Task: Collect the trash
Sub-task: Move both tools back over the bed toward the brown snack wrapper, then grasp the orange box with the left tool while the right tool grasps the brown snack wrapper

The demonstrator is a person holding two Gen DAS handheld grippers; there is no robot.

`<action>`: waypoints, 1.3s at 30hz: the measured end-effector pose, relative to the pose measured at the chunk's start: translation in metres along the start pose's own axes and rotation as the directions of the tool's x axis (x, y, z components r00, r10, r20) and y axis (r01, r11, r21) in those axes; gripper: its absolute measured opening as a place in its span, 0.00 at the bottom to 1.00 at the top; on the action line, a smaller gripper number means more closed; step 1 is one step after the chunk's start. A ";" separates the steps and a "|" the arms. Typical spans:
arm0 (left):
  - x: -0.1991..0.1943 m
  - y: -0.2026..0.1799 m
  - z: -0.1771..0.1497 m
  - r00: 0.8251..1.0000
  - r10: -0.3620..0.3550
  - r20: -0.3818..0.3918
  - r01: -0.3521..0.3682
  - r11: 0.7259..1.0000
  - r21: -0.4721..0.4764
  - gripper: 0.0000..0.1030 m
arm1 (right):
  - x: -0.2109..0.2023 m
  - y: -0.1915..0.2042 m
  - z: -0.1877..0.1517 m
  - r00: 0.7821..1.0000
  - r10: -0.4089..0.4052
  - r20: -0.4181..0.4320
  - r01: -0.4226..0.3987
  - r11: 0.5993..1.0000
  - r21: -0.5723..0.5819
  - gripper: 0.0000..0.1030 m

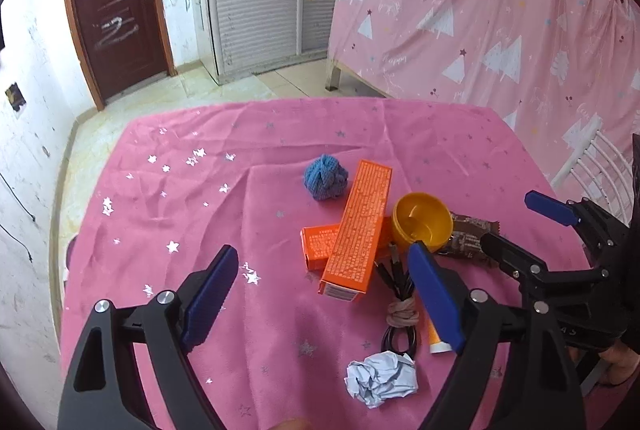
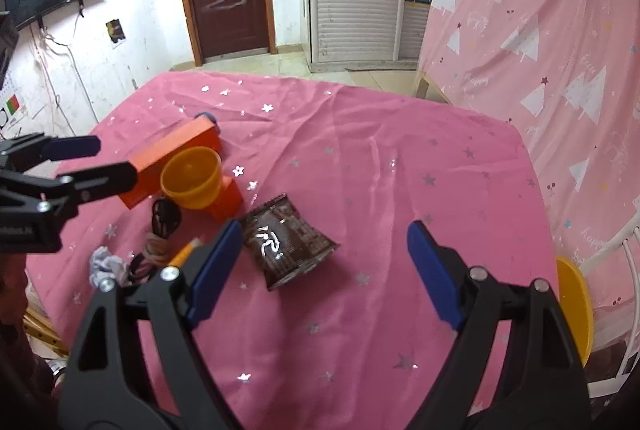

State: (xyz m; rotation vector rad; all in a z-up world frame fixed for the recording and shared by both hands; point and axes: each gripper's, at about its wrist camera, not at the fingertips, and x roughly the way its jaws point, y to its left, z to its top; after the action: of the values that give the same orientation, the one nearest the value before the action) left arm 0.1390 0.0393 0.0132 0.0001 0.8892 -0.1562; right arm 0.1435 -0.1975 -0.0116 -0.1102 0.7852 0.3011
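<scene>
On the pink star-print tablecloth (image 1: 200,197) lie a crumpled white paper ball (image 1: 382,380), two crossed orange boxes (image 1: 360,230), a yellow cup (image 1: 422,218), a brown snack wrapper (image 1: 474,234) and a tied black cable (image 1: 400,294). My left gripper (image 1: 323,250) hovers open above the boxes and cable, holding nothing; the paper ball lies below, between its fingers. In the right wrist view my right gripper (image 2: 326,228) is open over the brown wrapper (image 2: 286,242), which lies close to its left finger (image 2: 216,266), untouched. The left gripper (image 2: 114,157) shows beside the cup (image 2: 192,175).
A blue knitted ball (image 1: 326,181) sits behind the boxes and an orange tube (image 1: 434,342) lies partly hidden by my left gripper's right finger. A yellow round object (image 2: 574,310) and a white railing (image 2: 612,250) stand off the table's right edge. A pink curtain (image 2: 540,29) hangs behind.
</scene>
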 end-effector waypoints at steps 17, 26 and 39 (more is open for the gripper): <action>0.015 -0.005 0.000 0.998 -0.050 -0.027 0.051 0.998 0.028 0.19 | 0.020 0.005 0.001 0.997 0.033 -0.066 -0.034 0.999 -0.020 0.65; -0.012 -0.005 0.000 0.998 -0.061 0.032 0.060 0.997 0.040 0.19 | 0.017 0.011 0.004 0.997 0.057 -0.050 -0.059 0.998 -0.026 0.45; -0.025 -0.003 0.002 0.998 -0.057 0.035 0.056 0.998 0.023 0.19 | 0.007 0.011 0.004 0.997 0.059 -0.054 -0.062 0.996 -0.057 0.29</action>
State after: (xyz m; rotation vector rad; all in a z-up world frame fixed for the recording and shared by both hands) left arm 0.1249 0.0391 0.0337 -0.0072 0.8527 -0.2184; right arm 0.1472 -0.1846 -0.0137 -0.1497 0.8325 0.3800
